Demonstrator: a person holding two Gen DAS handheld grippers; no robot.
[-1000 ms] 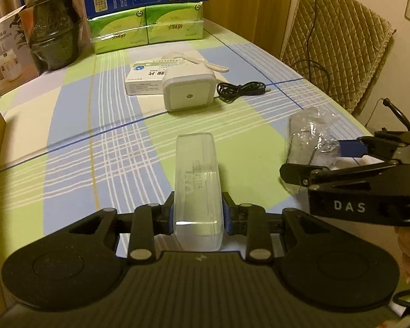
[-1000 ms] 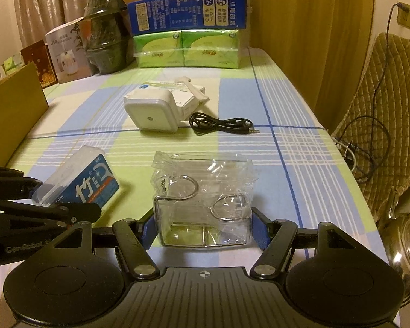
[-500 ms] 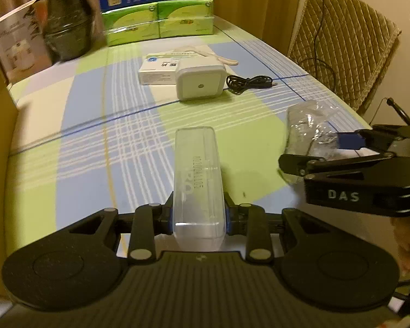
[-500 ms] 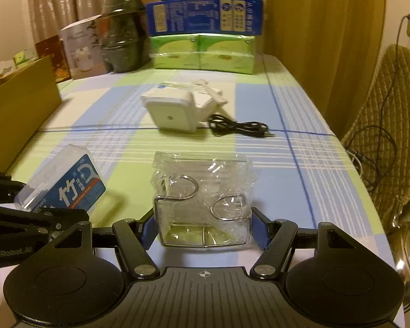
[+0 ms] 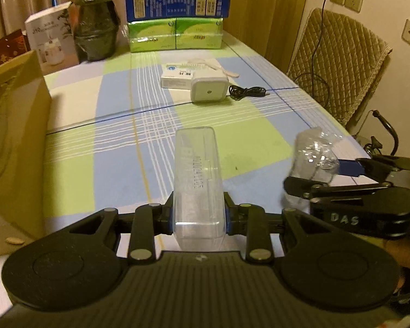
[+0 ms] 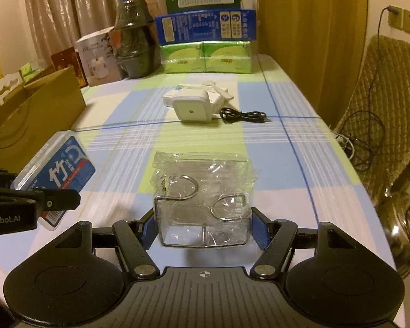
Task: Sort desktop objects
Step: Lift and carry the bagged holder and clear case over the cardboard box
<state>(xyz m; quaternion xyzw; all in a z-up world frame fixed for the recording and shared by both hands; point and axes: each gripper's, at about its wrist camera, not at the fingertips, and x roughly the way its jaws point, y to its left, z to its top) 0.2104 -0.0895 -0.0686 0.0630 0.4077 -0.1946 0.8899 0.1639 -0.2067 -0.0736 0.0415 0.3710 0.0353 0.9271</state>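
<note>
Carrying: both grippers hold items above the near end of the table [image 5: 76, 142]; judged mid-transfer, drop-off pending.
left gripper [image 5: 199, 214]: jaws nearly closed, clamped on the clear floss box [image 5: 197, 175], narrow sides pinched.
right gripper [image 6: 203, 225]: jaws about mid-width, gripping the plastic-wrapped wire rack [image 6: 202, 199].
next move: likely a swing to the cardboard box [image 6: 35, 112] at the left edge; needs clearance over its wall.
far end: white charger [image 6: 192, 109] and black cable [image 6: 243, 116] unsorted, mid-table.
left view only: box's clear edge.
right view only: its blue label, wire hooks.
</note>
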